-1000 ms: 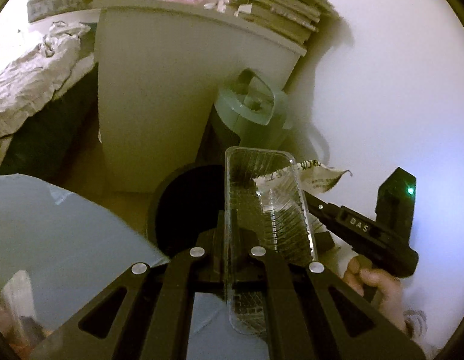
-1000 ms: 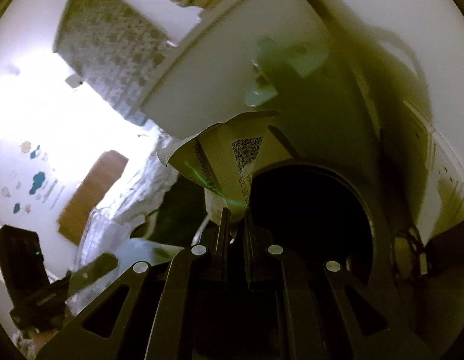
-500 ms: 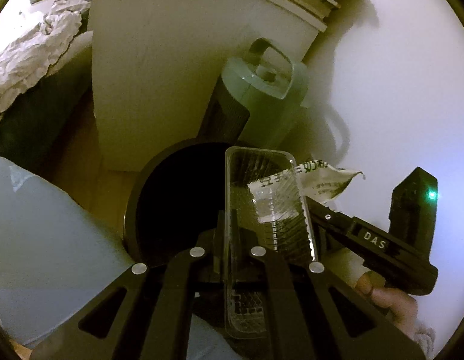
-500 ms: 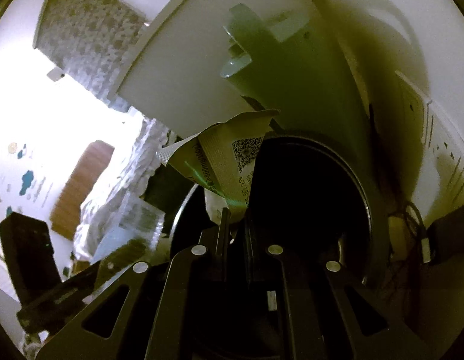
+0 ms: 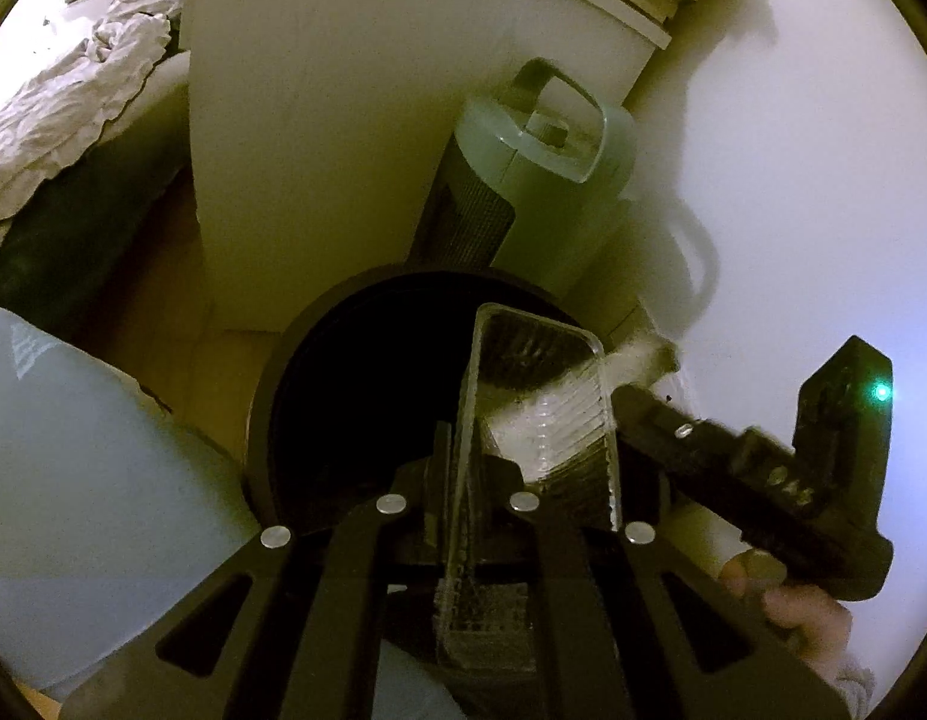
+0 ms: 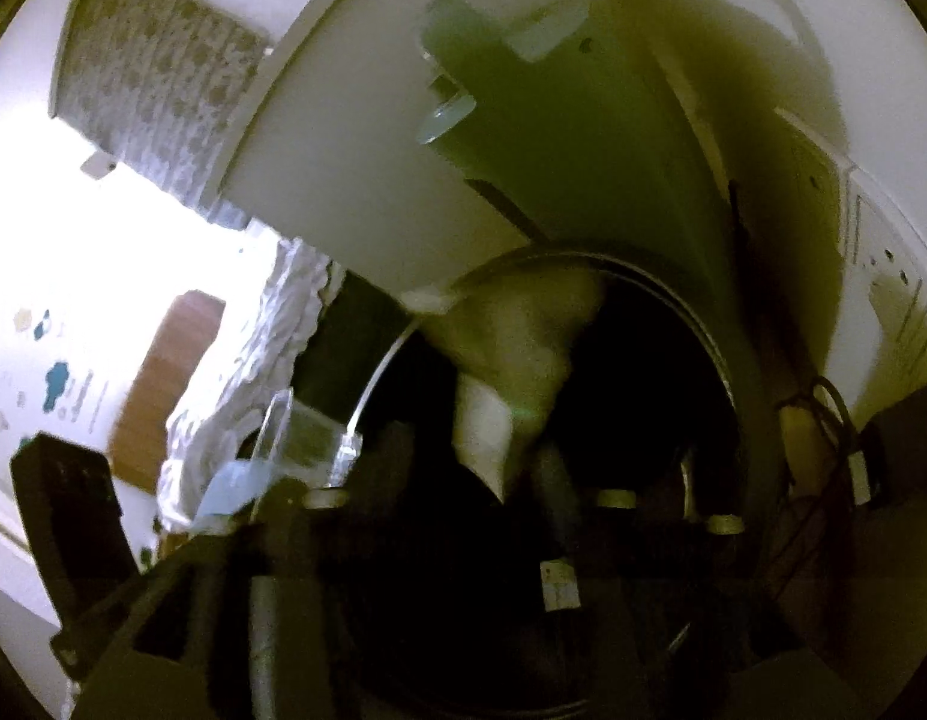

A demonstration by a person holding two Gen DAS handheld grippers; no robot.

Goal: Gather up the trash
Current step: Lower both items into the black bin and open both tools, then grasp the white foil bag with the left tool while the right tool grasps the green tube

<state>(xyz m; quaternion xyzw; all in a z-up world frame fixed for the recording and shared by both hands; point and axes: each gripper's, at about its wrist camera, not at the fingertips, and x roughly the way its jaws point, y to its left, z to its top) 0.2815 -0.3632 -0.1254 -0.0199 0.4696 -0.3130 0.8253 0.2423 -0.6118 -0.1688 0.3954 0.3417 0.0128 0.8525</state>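
Note:
My left gripper (image 5: 458, 468) is shut on the rim of a clear ribbed plastic tray (image 5: 544, 420), held over the right part of a black round trash bin (image 5: 367, 396). The right gripper body (image 5: 757, 480) comes in from the right beside the tray. In the blurred right wrist view, a white paper wrapper (image 6: 511, 360) hangs over the dark bin opening (image 6: 613, 408). My right gripper (image 6: 523, 480) is blurred; its fingers look spread wide, with the wrapper's lower tip between them. The tray shows at the left (image 6: 295, 438).
A white cabinet (image 5: 355, 138) stands behind the bin, and a grey-green tower appliance (image 5: 523, 192) leans against the white wall. A light blue sheet (image 5: 85, 468) lies at left. Rumpled bedding (image 5: 67, 102) is far left. Cables and a socket strip (image 6: 853, 438) sit right of the bin.
Both grippers have moved closer over the bin. The right gripper's fingers have spread from shut, and its view is now motion-blurred. The left gripper still holds the tray.

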